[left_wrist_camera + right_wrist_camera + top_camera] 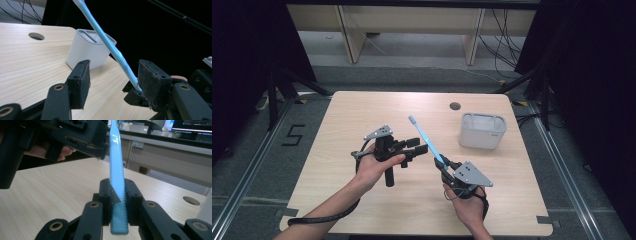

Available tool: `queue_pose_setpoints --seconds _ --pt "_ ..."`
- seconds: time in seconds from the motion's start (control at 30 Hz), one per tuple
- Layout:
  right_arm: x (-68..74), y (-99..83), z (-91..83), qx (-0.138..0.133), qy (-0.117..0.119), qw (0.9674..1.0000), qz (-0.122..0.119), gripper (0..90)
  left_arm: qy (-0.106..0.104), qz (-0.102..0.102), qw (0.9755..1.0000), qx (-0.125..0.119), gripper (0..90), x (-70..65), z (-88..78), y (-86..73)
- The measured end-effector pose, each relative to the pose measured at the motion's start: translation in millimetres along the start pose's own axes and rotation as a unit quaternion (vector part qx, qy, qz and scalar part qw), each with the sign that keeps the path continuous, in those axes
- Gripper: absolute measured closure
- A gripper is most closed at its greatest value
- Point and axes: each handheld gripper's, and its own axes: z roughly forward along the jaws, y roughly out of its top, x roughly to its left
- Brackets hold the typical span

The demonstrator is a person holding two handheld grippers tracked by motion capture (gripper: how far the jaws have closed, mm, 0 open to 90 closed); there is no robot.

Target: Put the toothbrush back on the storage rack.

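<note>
Wooden table (pixel 362 115), grey floor (pixel 262 145), dark curtains (pixel 242 45)

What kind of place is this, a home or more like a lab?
Probably a lab or recording room, not a home: a bare wooden table with a cable hole stands among dark curtains, loose cables run along the floor, and a monitor sits on a bench behind.

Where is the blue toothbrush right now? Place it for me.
In the high view the blue toothbrush sits mid-table, its handle clamped in the right gripper, head slanting up-left past the left gripper, left of the white container.
</note>
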Motion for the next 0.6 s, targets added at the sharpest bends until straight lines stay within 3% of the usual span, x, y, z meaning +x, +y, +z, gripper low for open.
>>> queue_pose_setpoints --seconds 0.03,0.1,0.2,0.23,0.33,0.37,0.43,0.5,0.6 --pt "1.0 0.2 0.3 0.002 0.006 0.9999 0.008 78.7 0.000 -0.002 1.0000 0.001 43.6 -0.6 0.7 -0.2" --pt "0.1 1.1 0.4 0.001 0.003 1.0000 -0.002 78.7 0.000 -0.002 1.0000 0.003 44.5 -0.9 1.2 -0.6" --pt "1.5 1.1 0.6 0.004 0.004 1.0000 0.005 78.7 -0.002 -0.001 1.0000 0.004 45.2 -0.8 1.5 -0.6" --pt "3.8 0.9 -0.1 0.013 0.009 0.9997 0.020 78.7 -0.002 -0.001 1.0000 0.004 45.4 -0.9 1.6 -0.5" --pt "0.5 0.5 0.9 0.002 0.001 0.9999 -0.010 78.7 -0.002 0.001 1.0000 0.004 45.8 -1.3 1.5 -0.5" --pt "1.7 0.4 0.8 0.005 0.004 1.0000 -0.002 78.7 -0.003 0.001 1.0000 0.003 46.0 -1.3 1.6 -0.7" --pt "0.1 0.2 1.8 -0.001 -0.002 0.9999 -0.014 78.7 -0.003 -0.001 1.0000 0.004 46.3 -1.5 1.6 -0.7" --pt "4.2 -0.1 1.2 0.011 0.007 0.9998 0.013 78.7 -0.004 -0.003 1.0000 0.003 47.0 -1.8 2.0 -0.6" --pt "2.7 0.2 2.4 0.000 0.002 1.0000 -0.003 78.7 -0.005 -0.006 1.0000 0.003 48.0 -2.6 3.5 -0.7"
